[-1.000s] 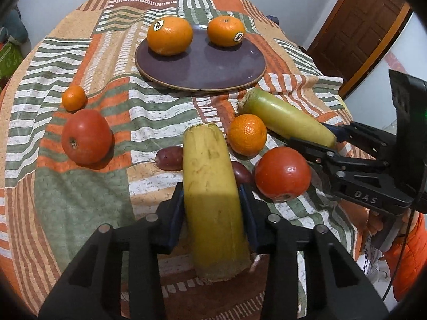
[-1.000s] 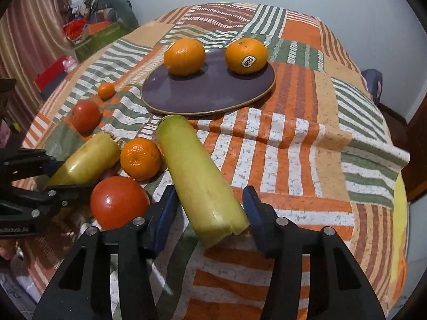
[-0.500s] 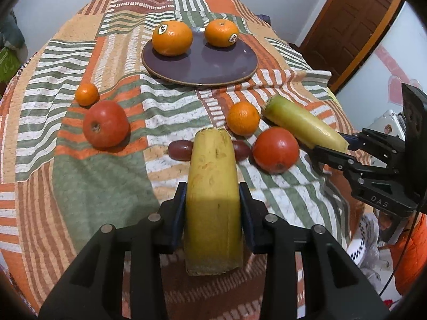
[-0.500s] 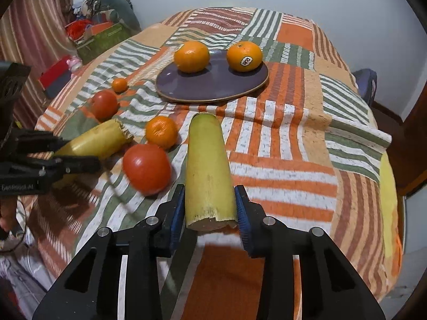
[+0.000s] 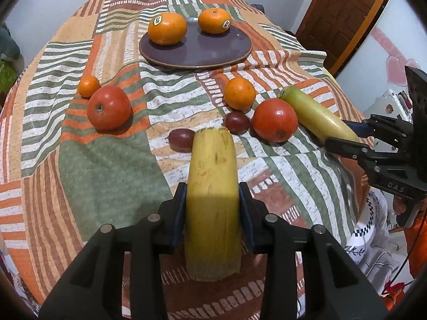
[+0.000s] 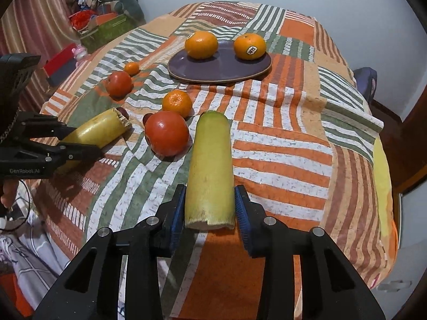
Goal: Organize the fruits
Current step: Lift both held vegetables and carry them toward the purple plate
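We hold yellow gourd [image 5: 212, 205] clamped in left fingers [image 5: 179, 213], green gourd [image 6: 209, 170] in right fingers [image 6: 241, 213]; long axes point toward plate [image 5: 213, 56] ahead.

The left gripper [image 5: 212, 204] is held low and level, pointed forward, its jaws closed firmly against both sides of a yellow gourd piece [image 5: 212, 184], which is carried clear above the cloth. The right gripper [image 6: 209, 205] is held in a like pose to its right, angled slightly inward; its blue-padded jaws flank a greenish gourd piece [image 6: 210, 168], with the left pad touching it and a narrow gap seen at the right pad. Part of a bare hand [image 6: 8, 192] is seen behind the left gripper's body.
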Motion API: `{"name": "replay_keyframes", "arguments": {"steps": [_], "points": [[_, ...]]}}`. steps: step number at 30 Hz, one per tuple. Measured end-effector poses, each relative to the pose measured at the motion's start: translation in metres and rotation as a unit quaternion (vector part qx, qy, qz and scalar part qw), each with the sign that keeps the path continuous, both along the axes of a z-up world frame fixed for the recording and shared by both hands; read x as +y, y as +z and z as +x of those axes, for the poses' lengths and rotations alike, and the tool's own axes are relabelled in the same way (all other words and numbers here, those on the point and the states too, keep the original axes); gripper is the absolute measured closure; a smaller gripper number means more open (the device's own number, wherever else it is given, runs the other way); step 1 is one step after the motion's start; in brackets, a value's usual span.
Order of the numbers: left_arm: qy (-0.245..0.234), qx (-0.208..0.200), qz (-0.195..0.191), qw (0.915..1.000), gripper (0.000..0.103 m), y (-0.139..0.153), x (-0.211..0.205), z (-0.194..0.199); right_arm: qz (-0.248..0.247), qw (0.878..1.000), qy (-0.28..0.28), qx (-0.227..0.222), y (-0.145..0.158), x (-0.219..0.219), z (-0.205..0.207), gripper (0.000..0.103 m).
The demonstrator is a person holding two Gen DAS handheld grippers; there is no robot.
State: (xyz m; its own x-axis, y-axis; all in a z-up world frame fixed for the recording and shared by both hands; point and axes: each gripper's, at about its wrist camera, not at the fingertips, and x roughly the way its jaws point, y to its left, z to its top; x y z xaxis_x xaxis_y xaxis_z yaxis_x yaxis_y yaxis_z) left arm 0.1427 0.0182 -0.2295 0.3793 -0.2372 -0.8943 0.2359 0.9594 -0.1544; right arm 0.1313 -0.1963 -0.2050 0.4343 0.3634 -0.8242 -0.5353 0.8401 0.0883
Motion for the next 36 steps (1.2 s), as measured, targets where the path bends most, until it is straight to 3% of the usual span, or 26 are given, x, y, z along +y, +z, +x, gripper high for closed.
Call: {"name": "replay_keyframes", "arguments": {"steps": [16, 29, 36], "points": [[0.0, 0.0, -0.006, 1.0, 0.066, -0.005, -0.002, 0.008, 0.019, 1.0, -0.01, 0.014, -0.013, 0.018, 0.037, 0.071], [0.007, -0.044, -0.016, 0.9989, 0.066, 0.03, 0.001, 0.009, 0.051, 0.998, -0.035, -0.029, 0.021, -0.005, 0.036, 0.071], [-0.003, -0.057, -0.011, 0.9983, 0.067, 0.041, -0.004, 0.01, 0.045, 0.998, -0.032, -0.04, 0.027, -0.004, 0.036, 0.071]]}}
